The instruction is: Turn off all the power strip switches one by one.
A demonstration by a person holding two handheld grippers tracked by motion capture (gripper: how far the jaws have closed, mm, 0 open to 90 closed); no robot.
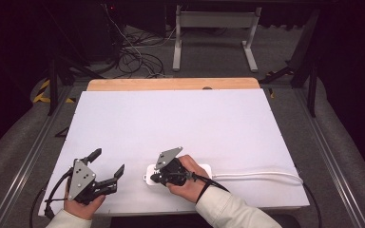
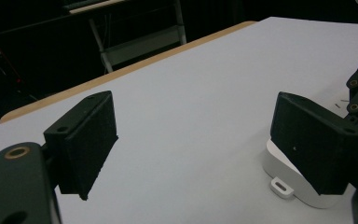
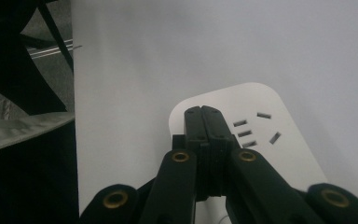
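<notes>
We rest our right gripper [image 3: 204, 112], jaws pressed together and holding nothing, on the flat white plastic power strip [image 3: 265, 154] near the white tabletop's [image 1: 180, 118] front edge. Our left gripper [image 1: 108, 164] waits just left of the strip, spread wide and empty. We judge this a pressing step; next calls for steadying the strip.

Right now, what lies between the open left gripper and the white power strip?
Just bare white table: the high view shows nothing between left gripper and power strip.
</notes>
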